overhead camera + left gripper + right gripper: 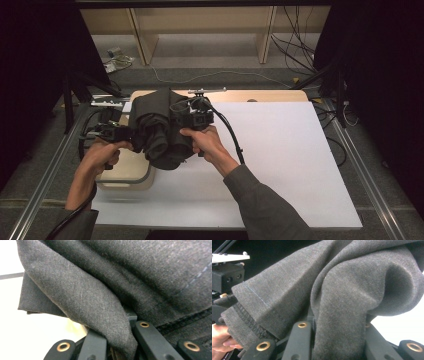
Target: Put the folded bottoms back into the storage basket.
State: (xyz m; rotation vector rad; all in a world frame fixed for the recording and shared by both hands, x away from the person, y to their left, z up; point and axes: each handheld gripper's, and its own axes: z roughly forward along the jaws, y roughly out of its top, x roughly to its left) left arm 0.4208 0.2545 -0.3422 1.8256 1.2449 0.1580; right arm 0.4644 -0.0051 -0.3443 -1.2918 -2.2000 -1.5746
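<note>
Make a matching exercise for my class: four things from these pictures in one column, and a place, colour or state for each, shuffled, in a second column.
1. dark grey cloth
2. left gripper
3. white board
4. cream tray

A. covers the tabletop
B. bunched, held up between both grippers
C. lies under the person's left hand
D. shut on the cloth's left side

Pairs: 1-B, 2-D, 3-A, 4-C

Both claw tips and basket (131,176) interior, hidden under bunched grey cloth (157,131).
</note>
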